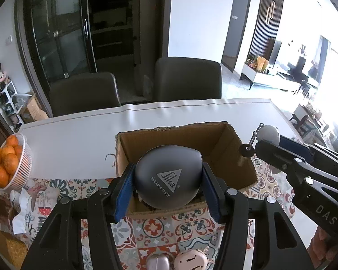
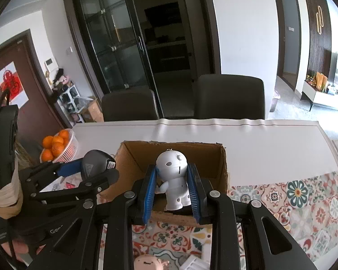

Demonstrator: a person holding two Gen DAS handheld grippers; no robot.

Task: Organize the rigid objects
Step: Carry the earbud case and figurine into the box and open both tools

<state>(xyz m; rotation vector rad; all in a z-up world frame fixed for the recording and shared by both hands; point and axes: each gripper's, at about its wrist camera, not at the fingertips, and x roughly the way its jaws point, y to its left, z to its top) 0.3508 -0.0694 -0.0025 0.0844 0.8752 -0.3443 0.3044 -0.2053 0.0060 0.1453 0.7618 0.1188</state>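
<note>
My left gripper is shut on a dark grey rounded case with a Sika logo and holds it over the near side of an open cardboard box. My right gripper is shut on a white robot figurine, upright over the same box. The figurine's head and chain show in the left wrist view, above the box's right edge. The grey case also shows in the right wrist view, left of the box.
A white basket of oranges stands at the table's left. A pink rounded object and a lilac one lie on the patterned cloth near me. Two dark chairs stand behind the white table.
</note>
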